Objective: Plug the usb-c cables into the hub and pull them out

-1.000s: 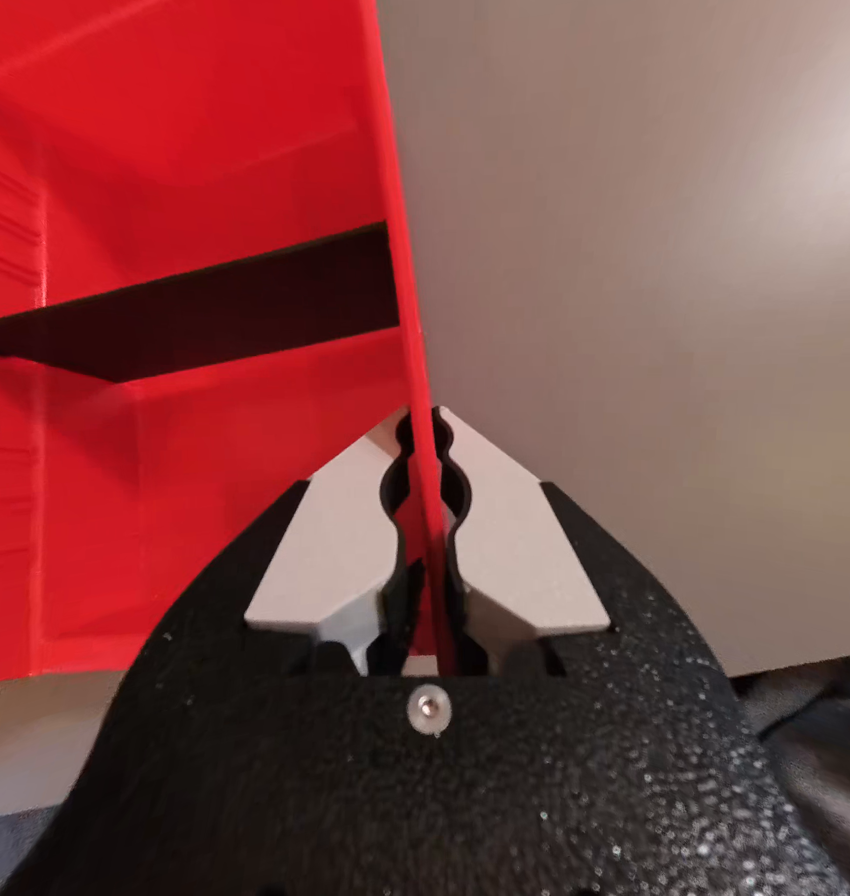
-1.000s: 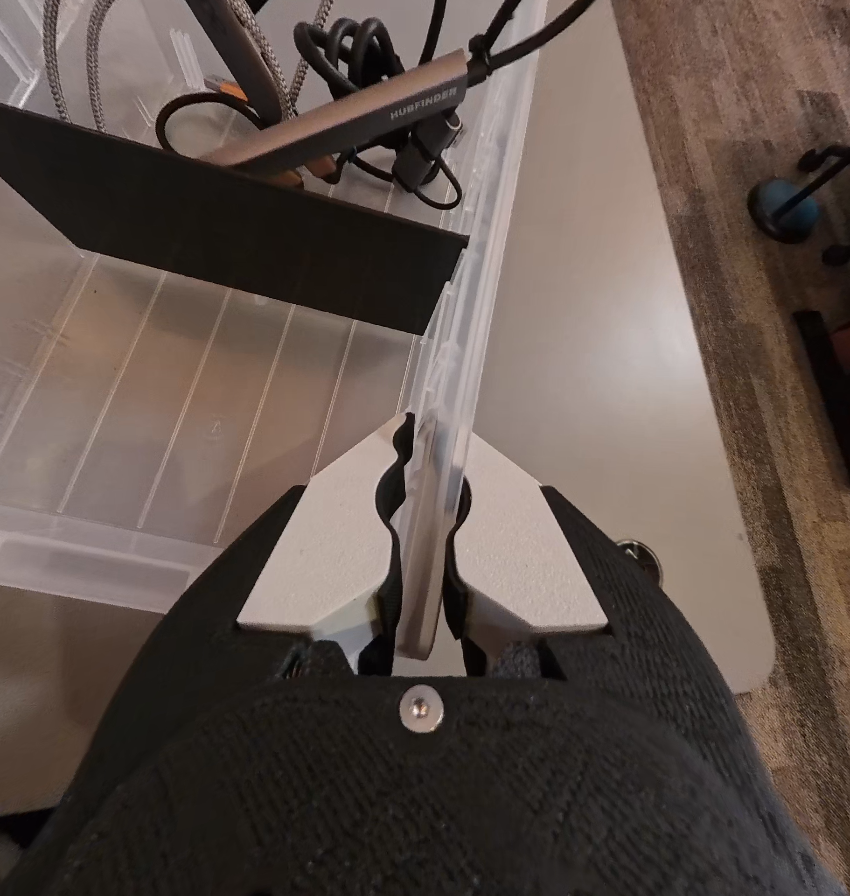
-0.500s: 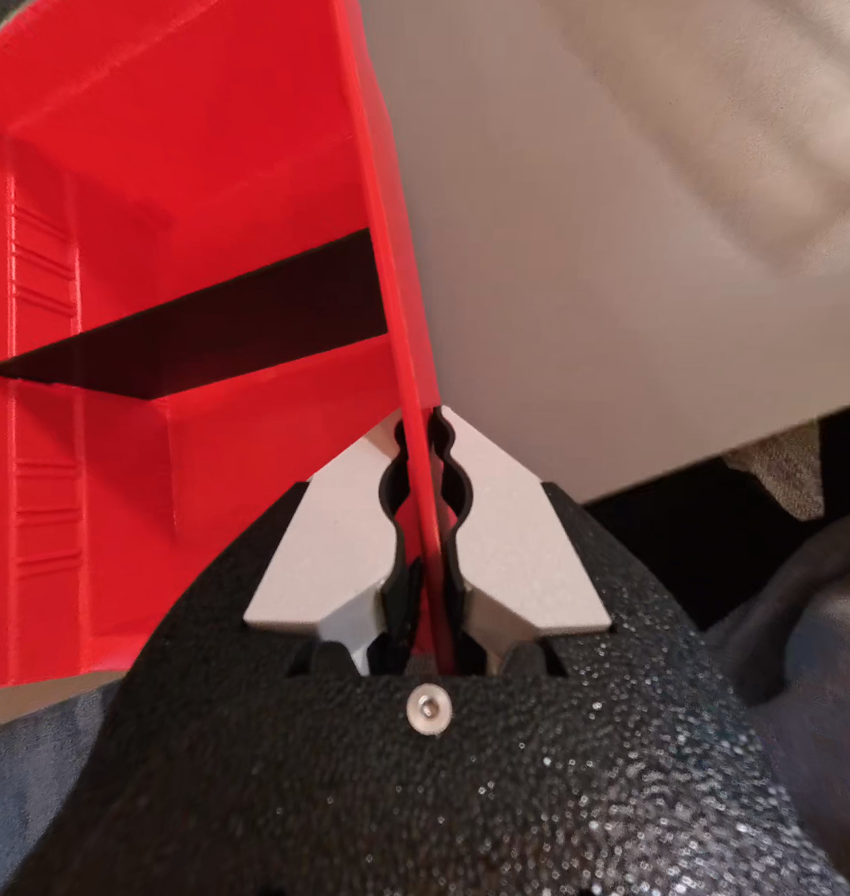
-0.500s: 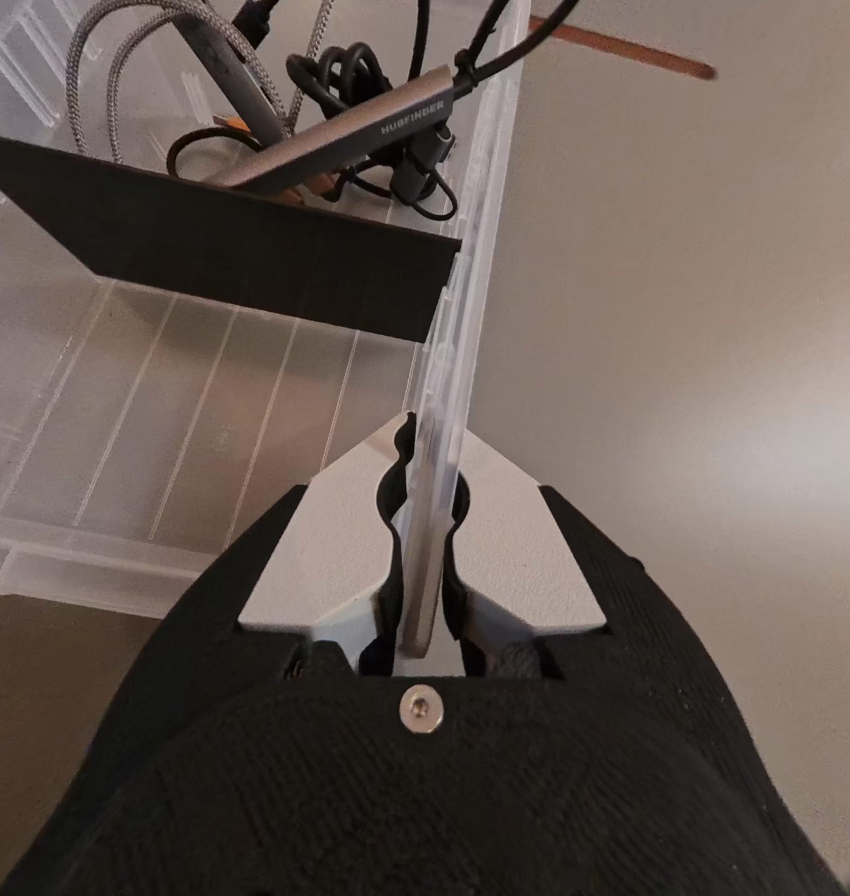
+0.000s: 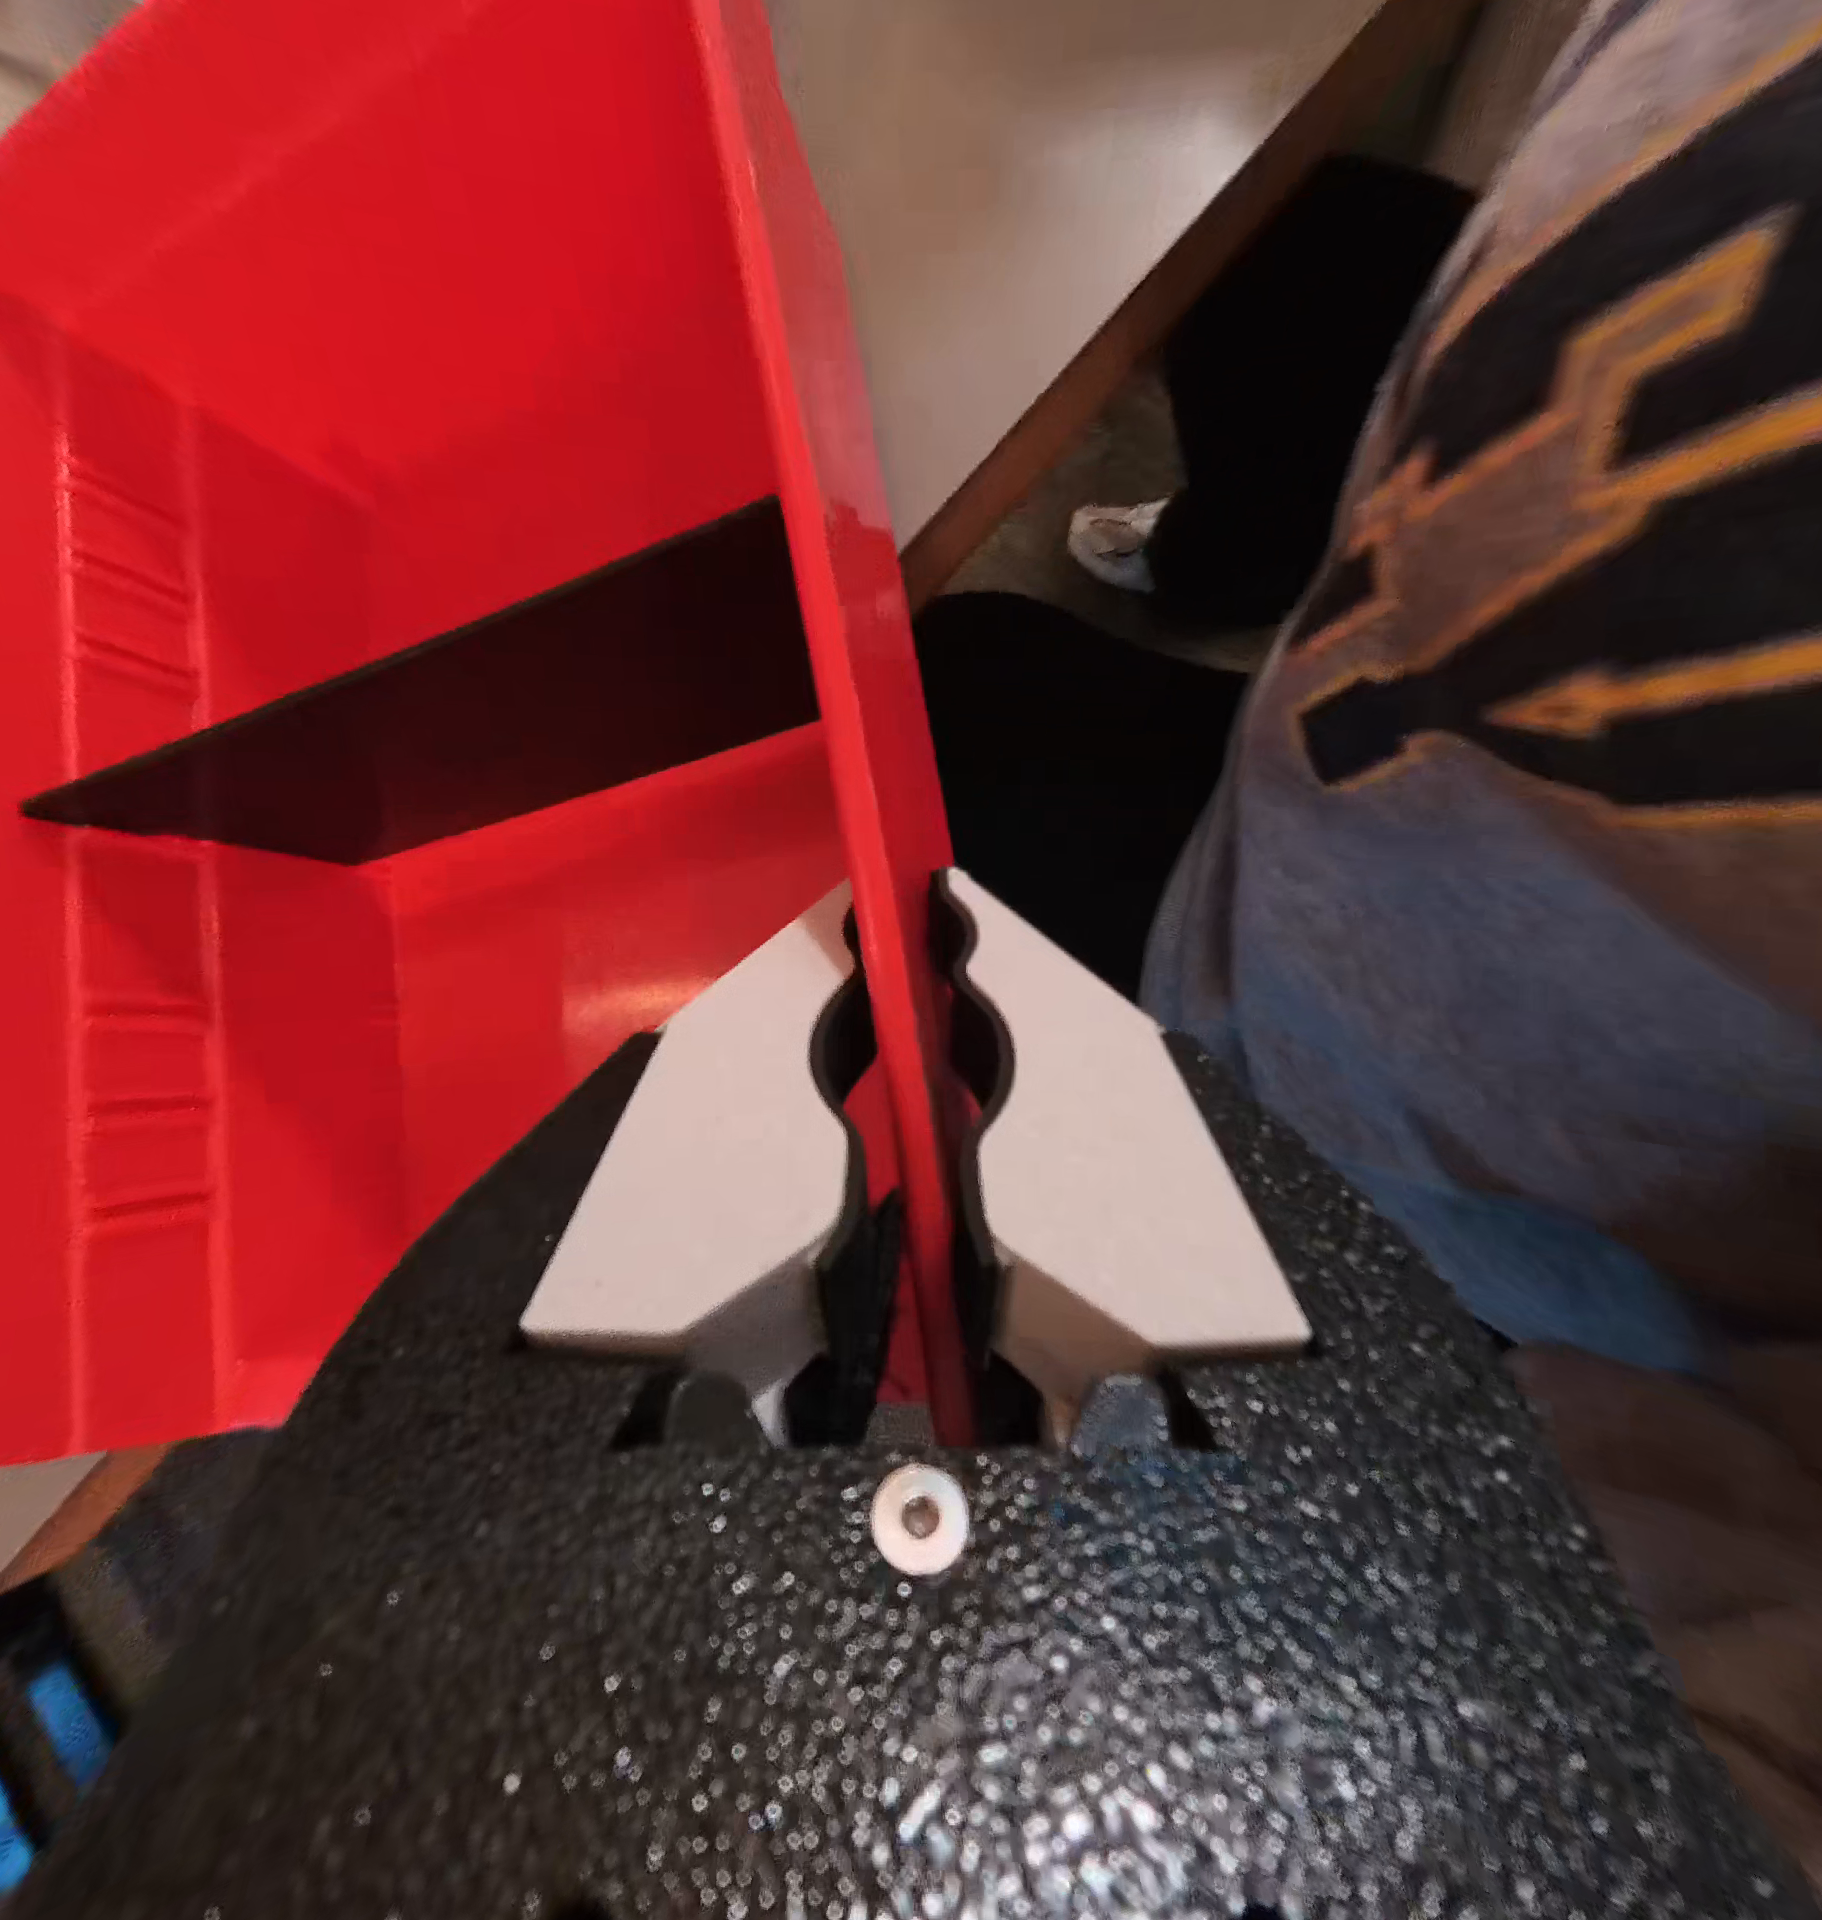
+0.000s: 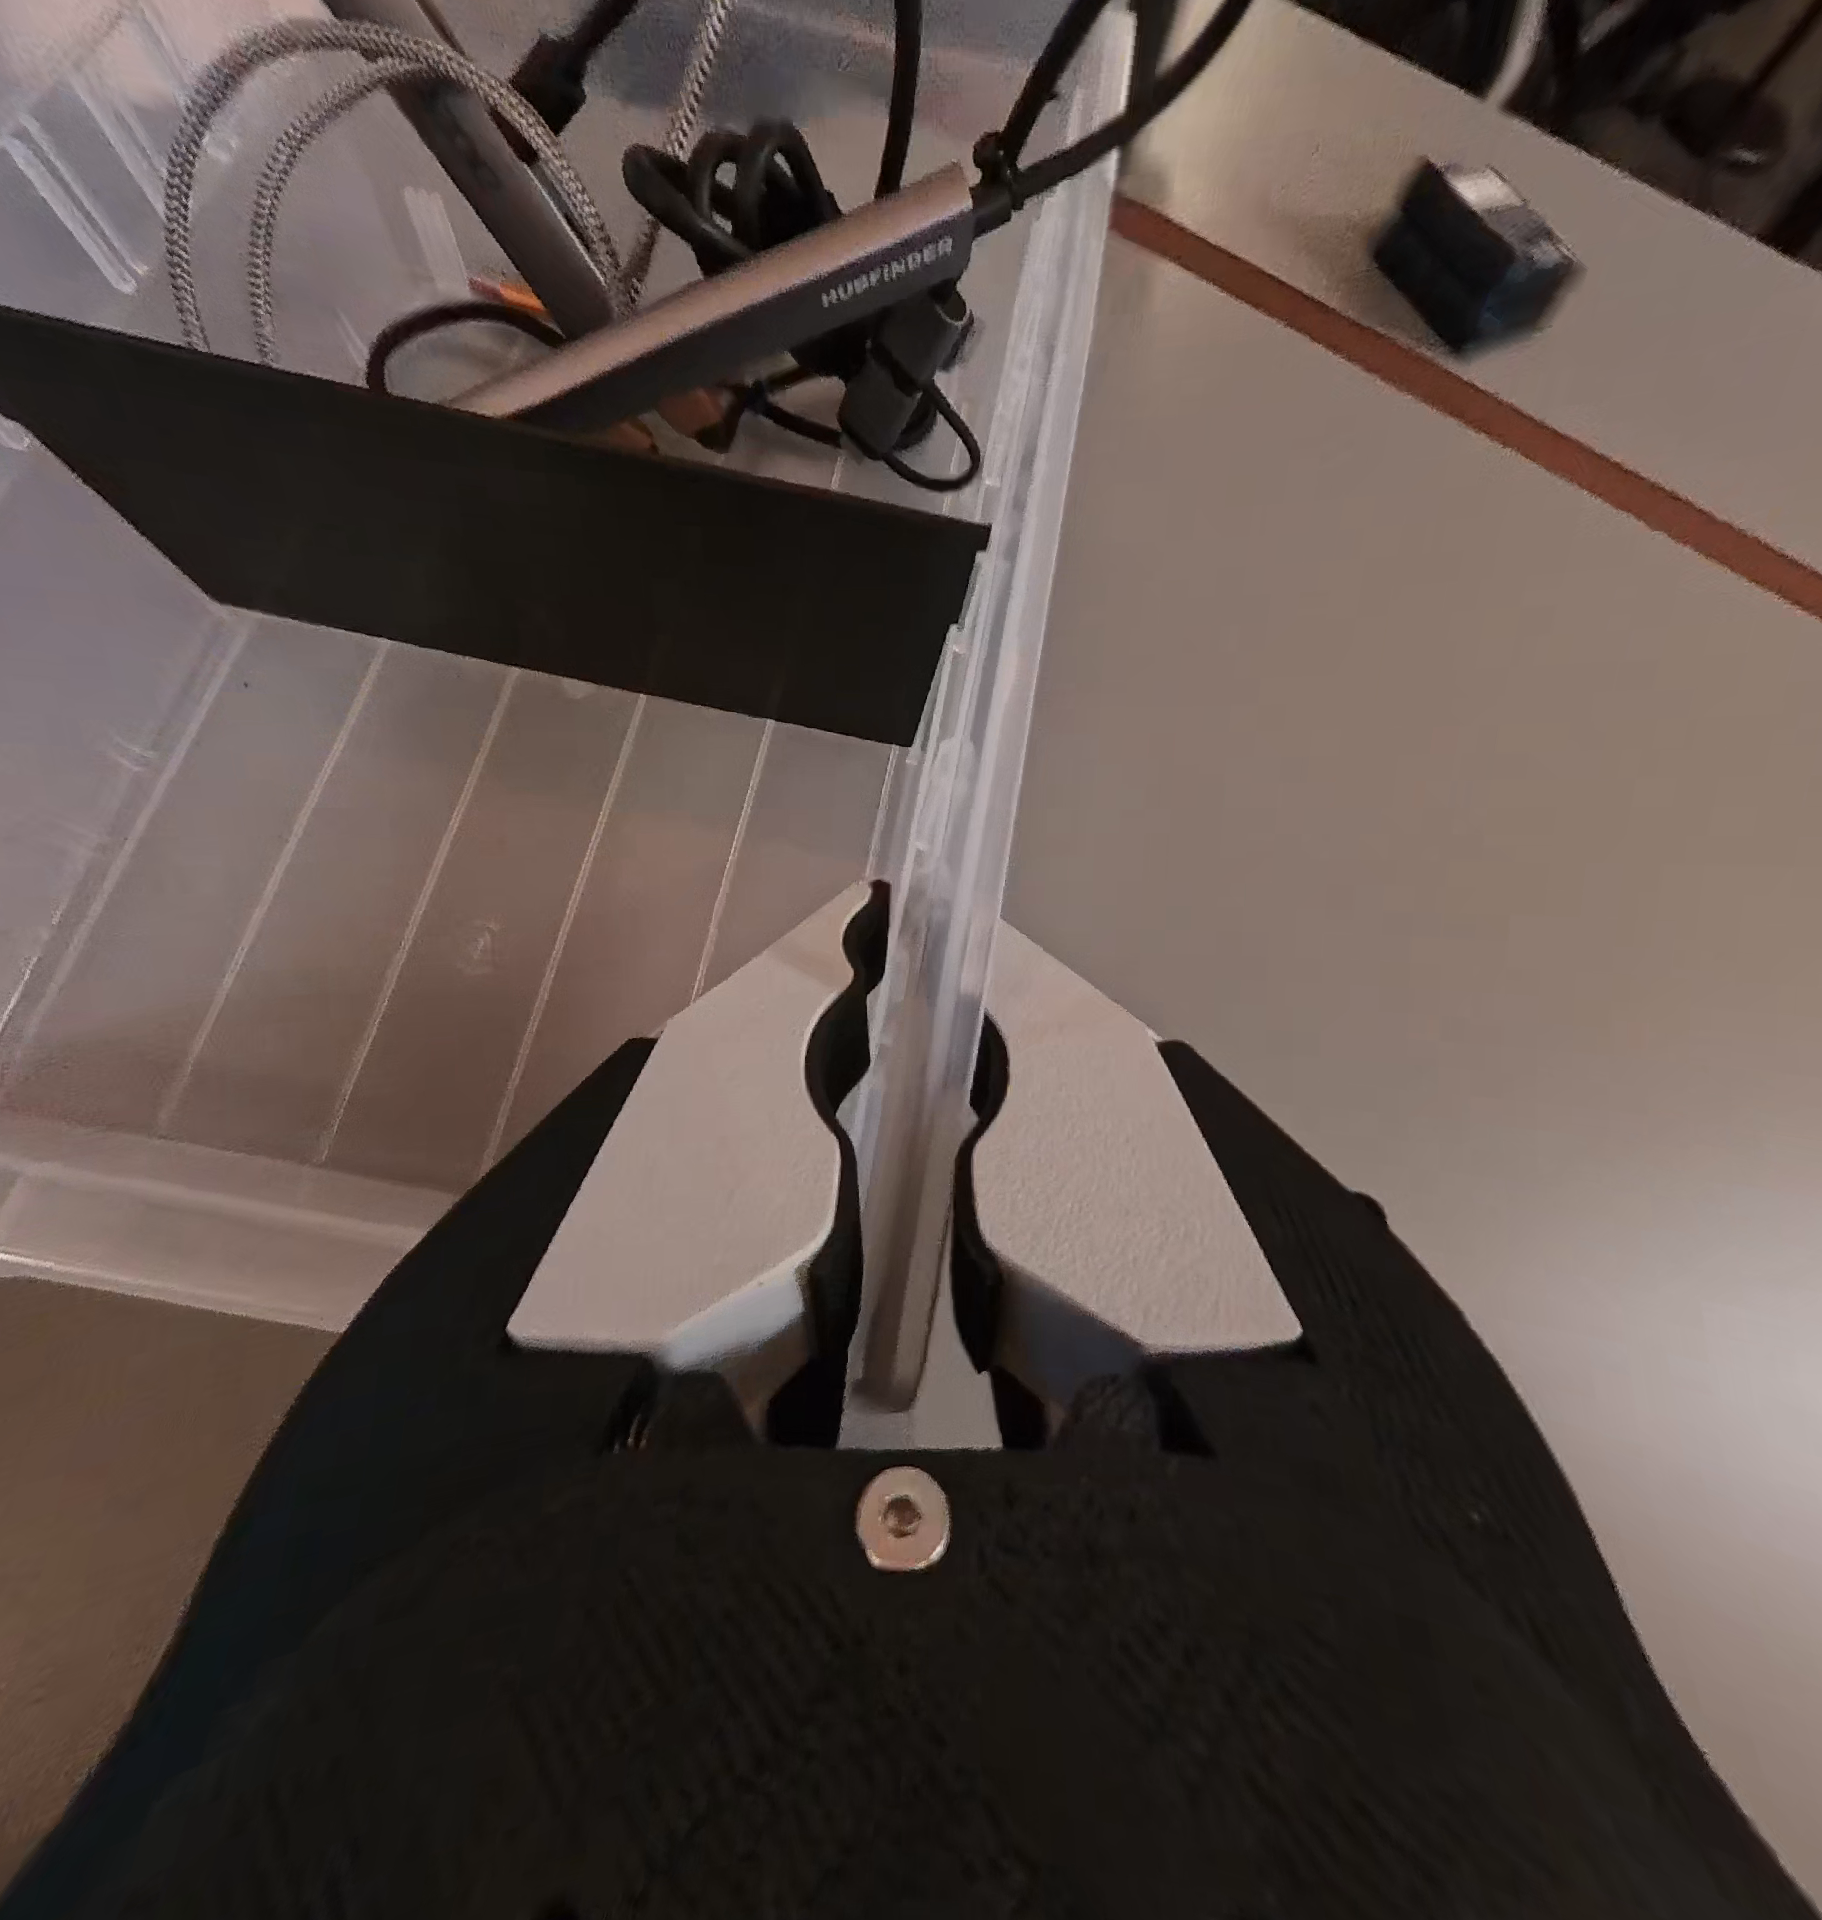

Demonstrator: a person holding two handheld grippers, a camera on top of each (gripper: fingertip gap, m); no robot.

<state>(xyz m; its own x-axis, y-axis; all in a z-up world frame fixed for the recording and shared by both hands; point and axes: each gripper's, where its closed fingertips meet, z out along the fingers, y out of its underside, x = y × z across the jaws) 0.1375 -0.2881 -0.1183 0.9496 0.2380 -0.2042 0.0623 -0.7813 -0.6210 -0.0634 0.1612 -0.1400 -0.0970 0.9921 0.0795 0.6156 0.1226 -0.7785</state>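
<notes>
Both grippers are clamped on bin walls: my left gripper [image 5: 902, 1039] pinches the side wall of a red bin [image 5: 367, 520], my right gripper [image 6: 912, 1039] pinches the side wall of a clear bin [image 6: 990, 727].

From my left wrist camera, the red wall runs up toward 12 o'clock between the narrowed jaws; a black divider [image 5: 471, 717] crosses the bin at 10 o'clock, and a person's printed shirt [image 5: 1509, 727] fills 3 o'clock. From my right wrist camera, a black divider [image 6: 533, 561] spans the clear bin at 11 o'clock; behind it, toward 12 o'clock, the grey hub [image 6: 761, 312] lies tilted among black cables [image 6: 720, 197] and braided grey cables [image 6: 263, 208], with a dark connector [image 6: 902, 364] just beside it. A small dark box [image 6: 1473, 255] sits on the table [image 6: 1406, 831] at 1 o'clock.
</notes>
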